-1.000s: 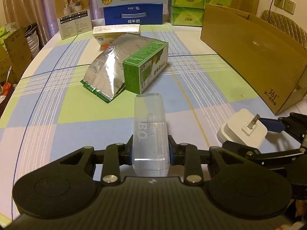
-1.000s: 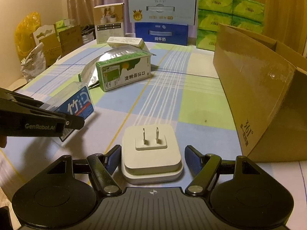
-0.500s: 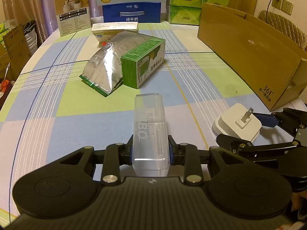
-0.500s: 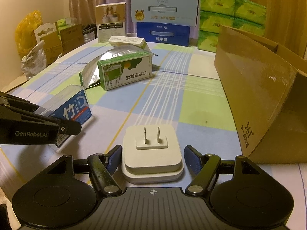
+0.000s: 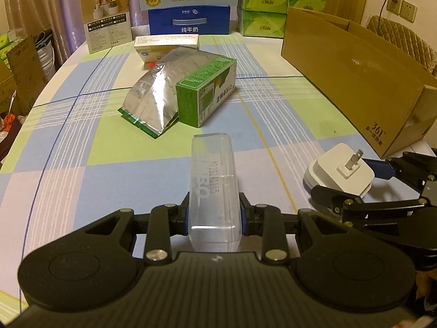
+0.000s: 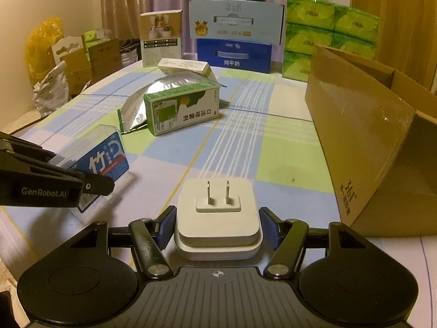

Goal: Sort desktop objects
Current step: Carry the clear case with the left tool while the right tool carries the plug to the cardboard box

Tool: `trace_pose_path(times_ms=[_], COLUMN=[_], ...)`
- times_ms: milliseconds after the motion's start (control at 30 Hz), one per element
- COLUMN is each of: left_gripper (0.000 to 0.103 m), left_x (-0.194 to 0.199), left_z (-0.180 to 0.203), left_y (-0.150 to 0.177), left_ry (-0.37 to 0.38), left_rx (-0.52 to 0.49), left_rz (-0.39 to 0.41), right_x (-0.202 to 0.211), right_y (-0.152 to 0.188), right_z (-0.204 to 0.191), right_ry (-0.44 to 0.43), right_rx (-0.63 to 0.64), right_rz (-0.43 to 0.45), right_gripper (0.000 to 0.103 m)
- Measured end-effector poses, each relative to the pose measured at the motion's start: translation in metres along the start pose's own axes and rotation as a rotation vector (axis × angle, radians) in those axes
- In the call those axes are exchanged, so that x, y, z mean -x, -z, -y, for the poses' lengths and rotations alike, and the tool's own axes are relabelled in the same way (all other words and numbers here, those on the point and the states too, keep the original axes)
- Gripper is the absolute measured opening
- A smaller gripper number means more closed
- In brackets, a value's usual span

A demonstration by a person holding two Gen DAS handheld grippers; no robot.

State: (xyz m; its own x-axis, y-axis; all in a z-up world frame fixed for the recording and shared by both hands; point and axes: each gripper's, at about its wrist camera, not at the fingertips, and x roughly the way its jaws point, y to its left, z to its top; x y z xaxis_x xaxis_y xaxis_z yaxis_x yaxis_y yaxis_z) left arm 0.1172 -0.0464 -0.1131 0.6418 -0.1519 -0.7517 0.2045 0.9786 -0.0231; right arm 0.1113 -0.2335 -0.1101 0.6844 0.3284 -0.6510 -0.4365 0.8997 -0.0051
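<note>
The left tool (image 5: pixel 215 213) was clamped on a clear plastic case (image 5: pixel 214 180), its blue pads pressed against both long sides near the case's near end. From the right wrist view the same case (image 6: pixel 105 158) showed a blue and red printed label, and it sat low over the checked cloth of the desk (image 5: pixel 82 142), pointing away toward the middle.

The right tool (image 6: pixel 217 225) stood around a white plug adapter (image 6: pixel 218 213), which lay on the desk with its two metal prongs pointing up. The blue pads sat just beside the adapter's sides; I could not tell whether they were actually pressing it or merely framing it. In the left wrist view the adapter (image 5: pixel 340 169) lay to the right of the clear case, close to the corner of a big cardboard box (image 5: pixel 355 82) lying open along the right edge of the desk.

Farther out, near the middle of the desk, a green and white carton (image 5: pixel 207 93) lay on its side against a silver foil pouch (image 5: pixel 153 101), with a flat white box (image 5: pixel 166 43) just behind them. At the far edge stood a small upright box (image 5: pixel 106 16), a blue milk carton (image 5: pixel 189 20) with a pale one stacked on top, and green tissue packs (image 5: pixel 267 2).
</note>
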Motion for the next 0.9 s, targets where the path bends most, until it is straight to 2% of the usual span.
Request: trace_pose_path(times_ms=[433,900], left_gripper=[0.026,0.026], left_x=[0.035,0.071], left_z=[0.007,0.035], left_y=[-0.005,-0.013], left_ry=[0.020,0.047], left_rx=[0.000,-0.025], left_rz=[0.046,0.077], right_x=[0.041,0.097], right_y=[-0.007,-0.024], right_z=[-0.006,0.020], right_ry=[0.019,0.074], right_rx=[-0.026,-0.113], right_rz=[0.046,0.103], right_gripper=[0.062,0.062])
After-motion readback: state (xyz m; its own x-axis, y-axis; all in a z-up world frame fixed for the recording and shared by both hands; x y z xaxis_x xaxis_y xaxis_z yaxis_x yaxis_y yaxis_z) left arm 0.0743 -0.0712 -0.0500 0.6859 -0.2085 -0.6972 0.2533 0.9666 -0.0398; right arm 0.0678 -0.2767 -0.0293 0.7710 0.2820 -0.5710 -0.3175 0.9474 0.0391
